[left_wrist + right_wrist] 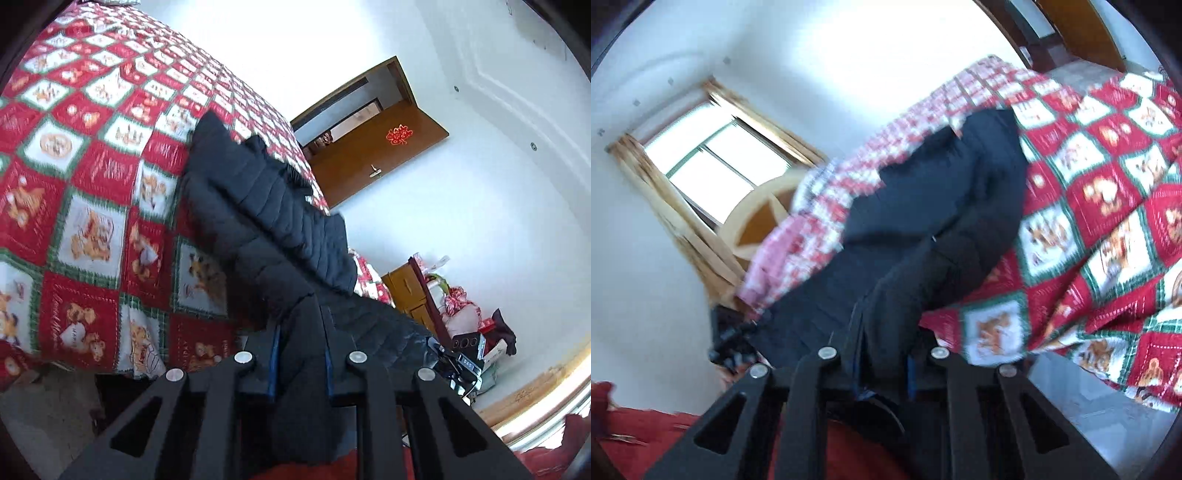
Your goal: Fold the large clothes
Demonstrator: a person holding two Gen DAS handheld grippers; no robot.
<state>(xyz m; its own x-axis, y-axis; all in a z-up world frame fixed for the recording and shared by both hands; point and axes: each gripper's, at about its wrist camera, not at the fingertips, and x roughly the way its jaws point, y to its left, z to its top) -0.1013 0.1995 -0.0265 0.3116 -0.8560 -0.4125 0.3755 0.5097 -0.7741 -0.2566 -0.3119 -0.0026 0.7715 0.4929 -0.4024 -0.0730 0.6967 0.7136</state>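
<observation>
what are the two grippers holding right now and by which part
Both grip the dark quilted puffer jacket by its near edge: the left gripper and the right gripper each pinch a fold of it. Which hem or corner cannot be told.

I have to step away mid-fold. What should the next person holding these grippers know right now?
Left gripper: shut on the dark navy quilted puffer jacket.
Right gripper: shut on the same jacket's other side.
The jacket's gripped end is raised; the rest trails onto the red, white and green patchwork bear bedspread.
Done: both sides gripped.
Left: lay it over, then finish the fold. No tidy fold shows yet.
</observation>
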